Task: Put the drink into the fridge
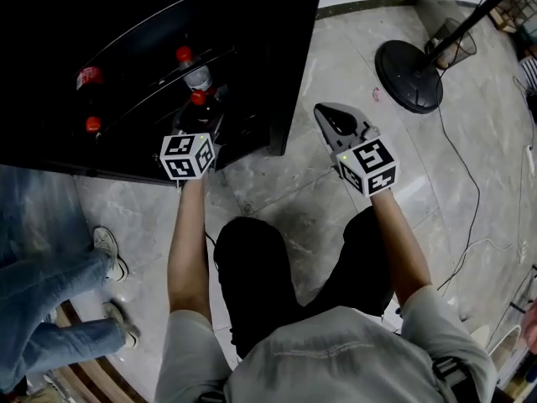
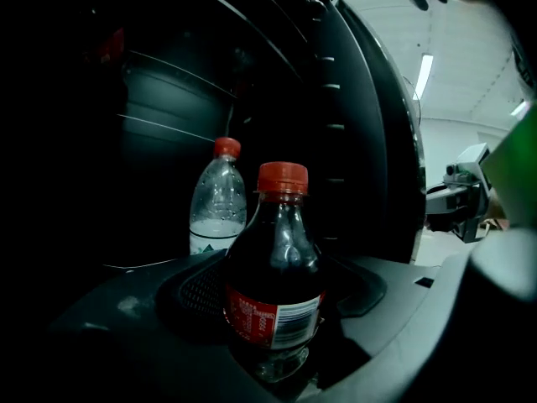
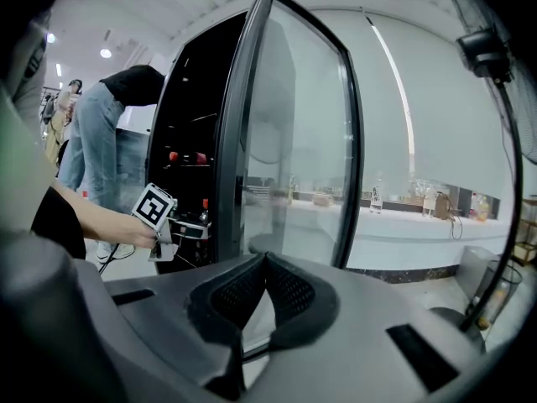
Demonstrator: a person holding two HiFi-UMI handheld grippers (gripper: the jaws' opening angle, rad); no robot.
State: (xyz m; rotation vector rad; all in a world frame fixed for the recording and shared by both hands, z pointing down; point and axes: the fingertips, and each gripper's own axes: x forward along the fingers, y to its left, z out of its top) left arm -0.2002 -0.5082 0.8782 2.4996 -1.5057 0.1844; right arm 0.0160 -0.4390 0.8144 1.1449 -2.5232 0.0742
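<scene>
A small cola bottle with a red cap and red label stands upright between the jaws of my left gripper, which is shut on it. In the head view the left gripper holds the cola bottle at the open black fridge, over a wire shelf. Just behind it on the shelf stands a clear water bottle with a red cap. My right gripper hangs outside the fridge, right of its corner. Its jaws are shut with nothing between them.
The fridge's glass door stands open to the right of the left gripper. More red-capped bottles lie deeper on the shelves. A person in jeans stands at the left. A fan's round base and a cable lie on the floor at the right.
</scene>
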